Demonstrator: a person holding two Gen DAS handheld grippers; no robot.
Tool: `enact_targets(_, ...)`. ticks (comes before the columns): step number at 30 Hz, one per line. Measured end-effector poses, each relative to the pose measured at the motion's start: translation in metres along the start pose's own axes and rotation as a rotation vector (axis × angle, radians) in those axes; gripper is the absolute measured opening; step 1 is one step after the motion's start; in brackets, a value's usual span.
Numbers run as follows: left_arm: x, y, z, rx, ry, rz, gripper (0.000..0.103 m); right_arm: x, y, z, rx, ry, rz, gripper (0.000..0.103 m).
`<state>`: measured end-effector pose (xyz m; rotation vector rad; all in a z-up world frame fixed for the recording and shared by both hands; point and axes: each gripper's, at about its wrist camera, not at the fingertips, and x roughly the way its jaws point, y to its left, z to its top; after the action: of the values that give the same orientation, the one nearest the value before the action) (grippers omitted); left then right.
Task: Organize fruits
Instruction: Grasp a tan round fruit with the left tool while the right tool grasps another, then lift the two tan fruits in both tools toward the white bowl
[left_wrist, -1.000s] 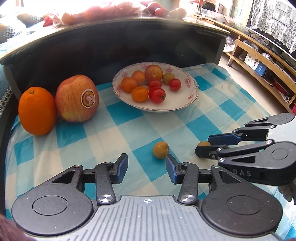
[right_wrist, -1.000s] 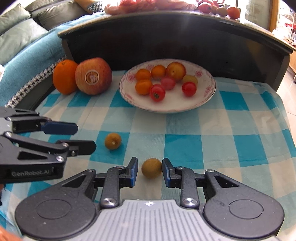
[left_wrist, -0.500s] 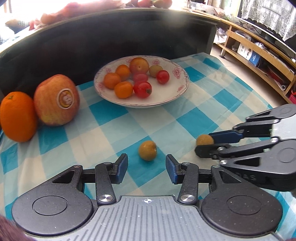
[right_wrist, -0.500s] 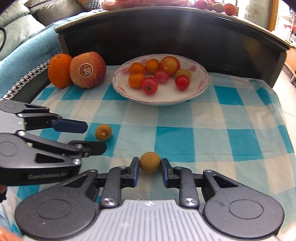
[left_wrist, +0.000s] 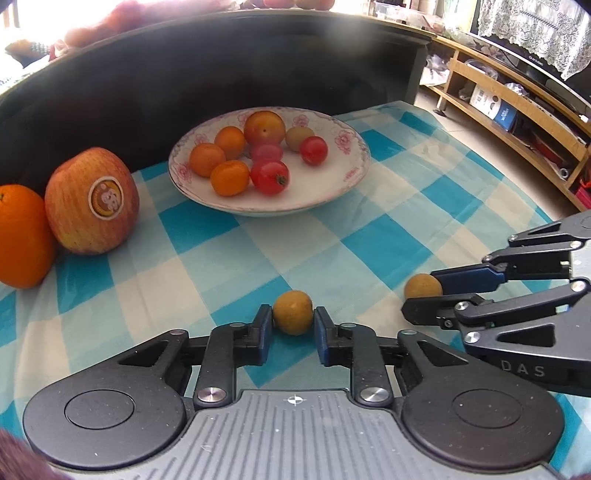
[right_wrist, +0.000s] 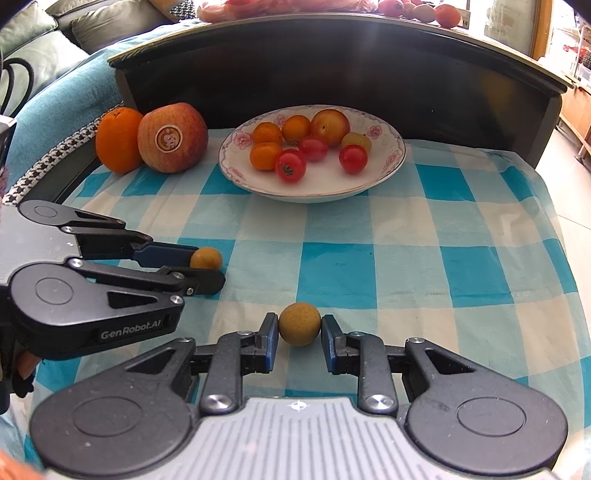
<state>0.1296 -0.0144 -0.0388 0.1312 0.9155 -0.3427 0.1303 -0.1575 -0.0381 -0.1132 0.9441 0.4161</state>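
Observation:
Two small brown round fruits sit low over the blue checked cloth (left_wrist: 369, 240). My left gripper (left_wrist: 292, 314) is shut on one small brown fruit (left_wrist: 293, 312), with both pads against its sides. In the right wrist view, my right gripper (right_wrist: 299, 325) is shut on the other brown fruit (right_wrist: 299, 324). Each gripper shows in the other's view: the right gripper (left_wrist: 421, 295) at the right, the left gripper (right_wrist: 208, 267) at the left. Farther back, a white flowered bowl (left_wrist: 354, 173) holds several small tomatoes and orange fruits.
A stickered red apple (left_wrist: 92, 206) and an orange (left_wrist: 20, 236) stand left of the bowl. A dark curved wall (left_wrist: 221, 74) rises behind them. Wooden shelves (left_wrist: 517, 110) run along the right. The cloth drops off at the right edge (right_wrist: 561, 258).
My left gripper has moved forward over its small brown fruit and shut on it. My right gripper closed on the other fruit a half second earlier and still holds it.

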Motion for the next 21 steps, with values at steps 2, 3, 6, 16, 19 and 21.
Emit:
enact_targets(2,-0.005,-0.002,-0.004,0.01,0.01,-0.004,0.031,-0.005,0.001,-0.002,0.0,-0.001,0.003,0.029)
enact_targets(3,-0.009,-0.004,-0.007,0.017,0.016,-0.006,0.031,-0.008,0.002,-0.005,-0.002,-0.002,0.003,0.029)
enact_targets(6,-0.018,-0.008,-0.016,0.027,0.026,-0.01,0.031,-0.019,0.005,-0.015,-0.011,0.005,0.001,0.029)
enact_targets(16,-0.034,-0.014,-0.025,0.017,-0.008,-0.012,0.038,-0.048,0.013,-0.046,0.003,0.021,-0.008,0.029)
enact_targets(19,-0.026,-0.01,-0.015,-0.001,-0.029,0.001,0.044,-0.045,0.014,-0.05,0.014,0.03,-0.011,0.029)
enact_targets(21,-0.018,-0.01,-0.01,0.002,-0.036,0.0,0.053,-0.042,0.014,-0.05,0.016,0.035,-0.016,0.029)
